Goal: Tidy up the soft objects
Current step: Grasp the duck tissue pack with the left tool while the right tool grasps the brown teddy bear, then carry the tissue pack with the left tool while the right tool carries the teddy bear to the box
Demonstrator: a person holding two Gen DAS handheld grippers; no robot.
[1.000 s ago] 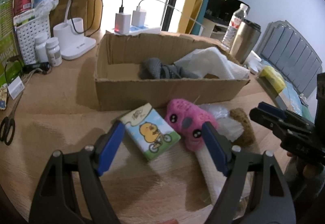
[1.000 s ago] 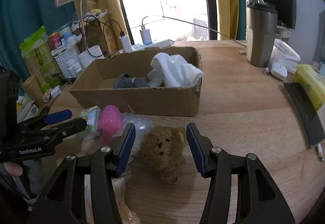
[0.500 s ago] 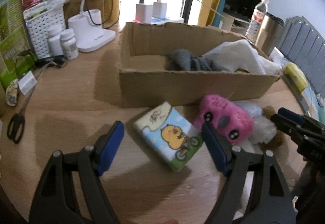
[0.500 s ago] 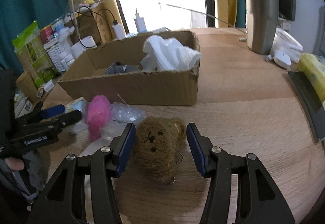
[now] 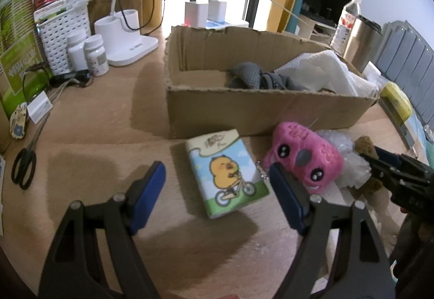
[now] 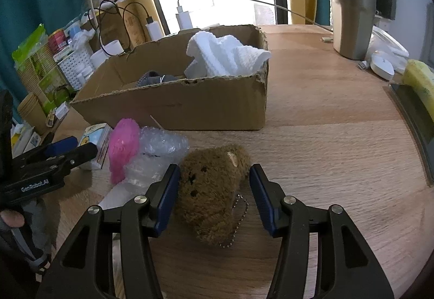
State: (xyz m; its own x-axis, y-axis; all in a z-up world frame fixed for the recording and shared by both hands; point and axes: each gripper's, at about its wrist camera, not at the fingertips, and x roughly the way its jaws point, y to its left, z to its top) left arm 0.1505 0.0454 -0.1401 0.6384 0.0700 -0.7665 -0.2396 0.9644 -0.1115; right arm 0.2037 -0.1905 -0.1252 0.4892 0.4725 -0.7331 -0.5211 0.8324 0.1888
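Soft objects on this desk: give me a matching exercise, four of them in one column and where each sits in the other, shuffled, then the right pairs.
Things:
1. brown teddy bear
2. white cloth
3. tissue pack
4. pink plush

Places:
A. on the table, in front of the open left gripper
B. in the cardboard box, at its right end
C. between the fingers of the right gripper, on the table
D. on the table beside the bubble wrap, in front of the box

Pairs: 1-C, 2-B, 3-A, 4-D
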